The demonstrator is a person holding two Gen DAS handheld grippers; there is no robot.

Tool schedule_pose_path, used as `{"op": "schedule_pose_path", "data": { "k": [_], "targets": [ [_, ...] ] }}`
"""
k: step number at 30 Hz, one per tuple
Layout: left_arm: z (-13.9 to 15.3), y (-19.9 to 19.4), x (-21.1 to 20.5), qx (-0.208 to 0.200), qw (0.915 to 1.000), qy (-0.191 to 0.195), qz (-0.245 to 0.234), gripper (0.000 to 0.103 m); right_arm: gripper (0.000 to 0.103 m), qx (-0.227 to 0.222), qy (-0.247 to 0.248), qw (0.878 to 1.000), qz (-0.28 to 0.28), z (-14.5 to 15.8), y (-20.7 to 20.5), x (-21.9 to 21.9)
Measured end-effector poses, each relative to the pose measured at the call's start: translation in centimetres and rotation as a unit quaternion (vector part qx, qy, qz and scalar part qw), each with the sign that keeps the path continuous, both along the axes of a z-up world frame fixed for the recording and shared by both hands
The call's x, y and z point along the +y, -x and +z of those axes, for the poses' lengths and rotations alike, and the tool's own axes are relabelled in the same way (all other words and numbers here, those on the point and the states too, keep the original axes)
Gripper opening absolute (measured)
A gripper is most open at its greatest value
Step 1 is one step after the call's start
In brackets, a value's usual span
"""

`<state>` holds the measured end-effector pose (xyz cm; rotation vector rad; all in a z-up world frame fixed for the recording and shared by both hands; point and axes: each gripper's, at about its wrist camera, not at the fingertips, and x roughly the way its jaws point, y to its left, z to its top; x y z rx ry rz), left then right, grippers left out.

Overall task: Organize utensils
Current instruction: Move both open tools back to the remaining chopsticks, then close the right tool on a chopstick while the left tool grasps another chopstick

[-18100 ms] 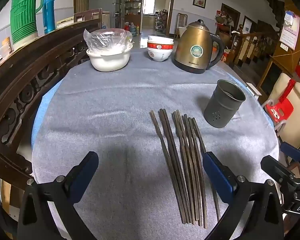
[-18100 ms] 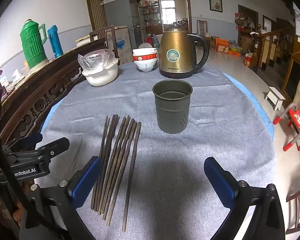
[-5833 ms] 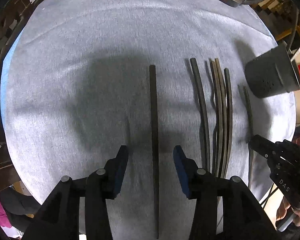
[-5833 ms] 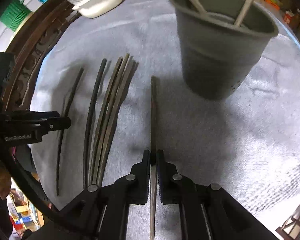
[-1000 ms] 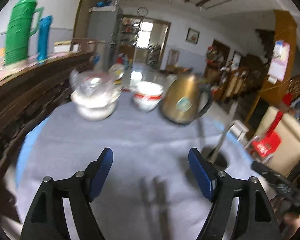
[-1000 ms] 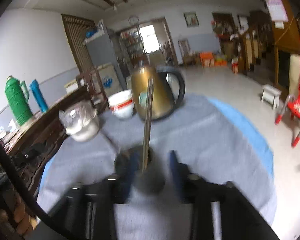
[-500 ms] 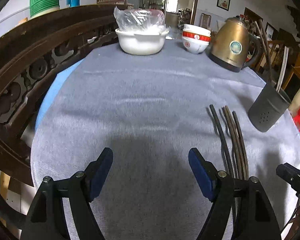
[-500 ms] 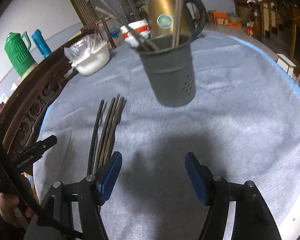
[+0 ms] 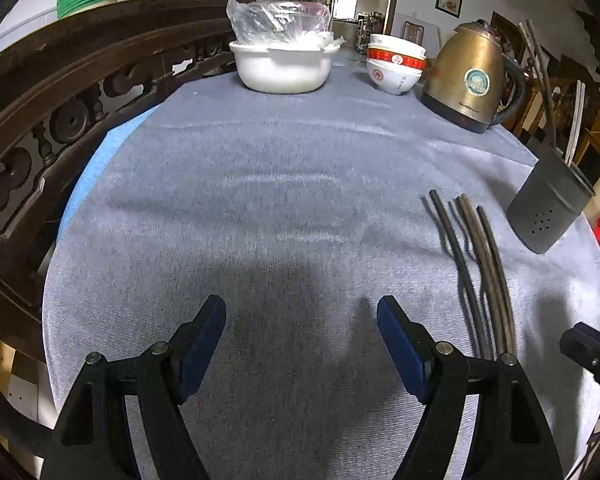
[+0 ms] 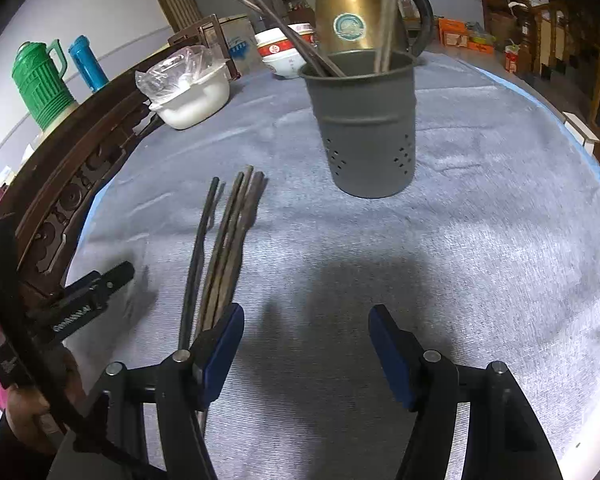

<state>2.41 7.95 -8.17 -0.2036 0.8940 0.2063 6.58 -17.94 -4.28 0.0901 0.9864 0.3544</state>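
Several dark chopsticks lie side by side on the grey tablecloth, left of the grey perforated holder. More chopsticks stand leaning inside that holder. My right gripper hovers open over bare cloth in front of the holder, its left finger just over the near ends of the lying chopsticks, nothing between its pads. In the left wrist view my left gripper is open over bare cloth, with the chopsticks and the holder off to its right.
At the table's far side stand a gold kettle, stacked red-and-white bowls and a white basin with a plastic bag. A carved wooden chair back curves along the left edge. A green thermos stands behind it.
A second ago both cameras faced the room and the right gripper held a chopstick over the holder. Now both look down at the table, that chopstick stands in the holder, and the right jaws are wider.
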Motion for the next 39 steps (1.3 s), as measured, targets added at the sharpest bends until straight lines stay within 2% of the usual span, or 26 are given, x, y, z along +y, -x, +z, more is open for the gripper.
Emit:
{"op": "schedule_pose_path", "data": {
  "k": [2, 6, 9, 11, 15, 19, 21, 22, 23, 31, 33, 36, 39],
  "targets": [
    [-0.5, 0.1, 0.3, 0.001, 0.9999, 0.013, 0.002, 0.078, 0.068, 0.006, 0.000, 1.000, 0.002, 0.1, -0.1, 0.3],
    [-0.8, 0.4, -0.1, -0.010, 0.9999, 0.002, -0.005, 0.083, 0.068, 0.024, -0.007, 1.000, 0.011, 0.4, -0.5, 1.5],
    [-0.8, 0.3, -0.2, -0.007, 0.9999, -0.002, -0.008, 0.084, 0.056, 0.043, -0.015, 0.999, 0.016, 0.4, -1.3, 2.4],
    [-0.8, 0.4, -0.1, -0.009, 0.9999, 0.001, -0.010, 0.085, 0.044, 0.059, -0.017, 0.998, 0.015, 0.0, -2.3, 3.0],
    [-0.8, 0.4, -0.2, -0.011, 0.9999, 0.001, -0.013, 0.086, 0.038, 0.087, -0.019, 0.996, 0.008, -1.1, -4.2, 4.1],
    [-0.9, 0.4, -0.4, -0.008, 0.9998, -0.002, -0.017, 0.088, 0.026, 0.102, -0.014, 0.995, 0.010, -1.9, -5.3, 5.4],
    [-0.9, 0.4, -0.4, -0.008, 0.9998, -0.002, -0.018, 0.089, 0.018, 0.104, -0.009, 0.995, 0.009, -2.0, -5.6, 5.6],
    [-0.9, 0.4, -0.4, -0.009, 0.9998, -0.001, -0.018, 0.089, 0.010, 0.107, -0.008, 0.994, 0.010, -2.1, -5.7, 5.6],
    [-0.9, 0.4, -0.4, -0.009, 0.9998, -0.001, -0.018, 0.089, 0.008, 0.109, -0.007, 0.994, 0.012, -2.2, -5.6, 5.6],
    [-0.9, 0.2, -0.4, -0.002, 0.9998, -0.005, -0.018, 0.089, 0.010, 0.119, -0.002, 0.993, 0.017, -1.9, -5.7, 4.4],
    [-0.6, 0.0, -0.3, 0.010, 0.9998, 0.010, -0.012, 0.089, 0.010, 0.121, -0.003, 0.992, 0.022, -2.1, -6.1, 4.6],
    [0.6, -0.5, -0.4, 0.027, 0.9982, 0.053, -0.010, 0.089, 0.010, 0.108, -0.002, 0.994, 0.027, -2.1, -6.3, 4.8],
    [2.0, -1.4, -1.8, 0.040, 0.9967, 0.065, -0.025, 0.089, 0.009, 0.109, -0.017, 0.994, 0.026, -2.2, -6.1, 4.0]
  ]
}}
